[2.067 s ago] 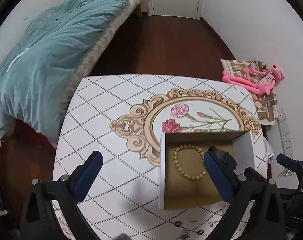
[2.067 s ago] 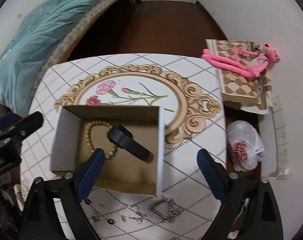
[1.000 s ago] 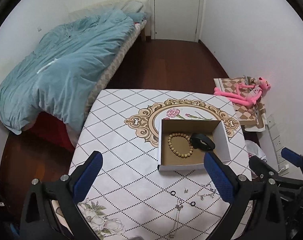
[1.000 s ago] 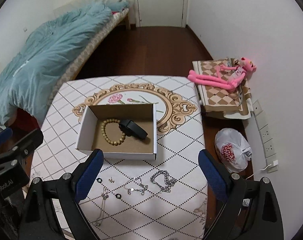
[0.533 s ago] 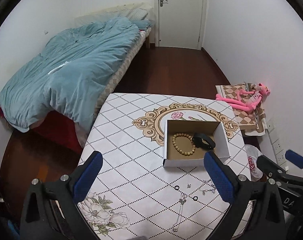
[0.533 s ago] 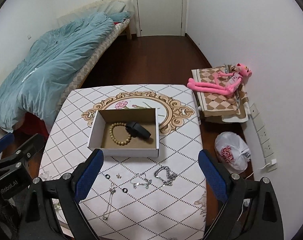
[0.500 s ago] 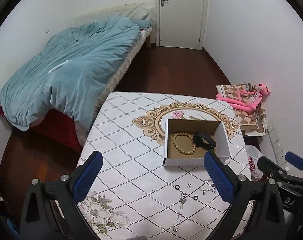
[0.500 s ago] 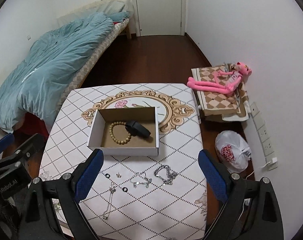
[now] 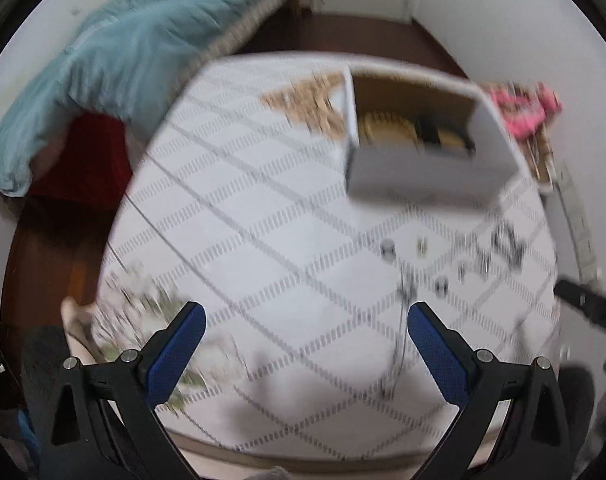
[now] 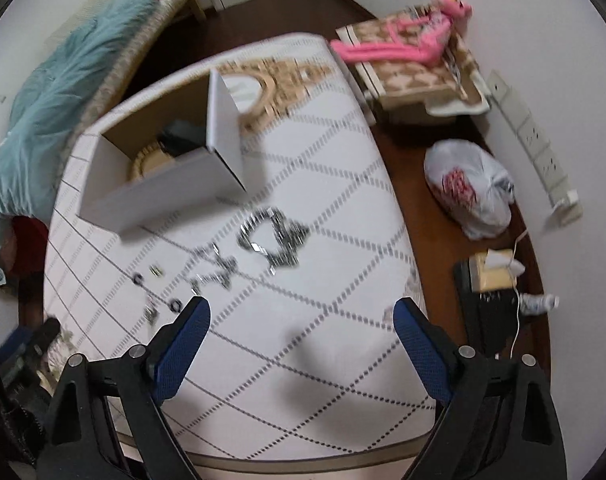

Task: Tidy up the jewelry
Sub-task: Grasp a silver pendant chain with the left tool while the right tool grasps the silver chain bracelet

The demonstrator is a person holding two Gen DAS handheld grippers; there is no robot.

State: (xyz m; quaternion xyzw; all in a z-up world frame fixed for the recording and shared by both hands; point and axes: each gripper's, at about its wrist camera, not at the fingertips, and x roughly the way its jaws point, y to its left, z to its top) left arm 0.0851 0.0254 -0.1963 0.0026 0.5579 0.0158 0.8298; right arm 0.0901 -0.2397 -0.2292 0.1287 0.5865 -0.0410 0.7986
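A home bedroom: a bed (image 9: 239, 36) with a teal duvet (image 10: 63, 92) beside a patterned table (image 10: 303, 320).

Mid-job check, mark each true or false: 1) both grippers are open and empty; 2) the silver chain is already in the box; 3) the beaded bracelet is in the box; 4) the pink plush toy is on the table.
1) True: the left gripper and right gripper are open, nothing between the fingers.
2) False: the silver chain lies on the table, in front of the box.
3) True: the beaded bracelet is inside.
4) False: the pink plush toy lies off the table.
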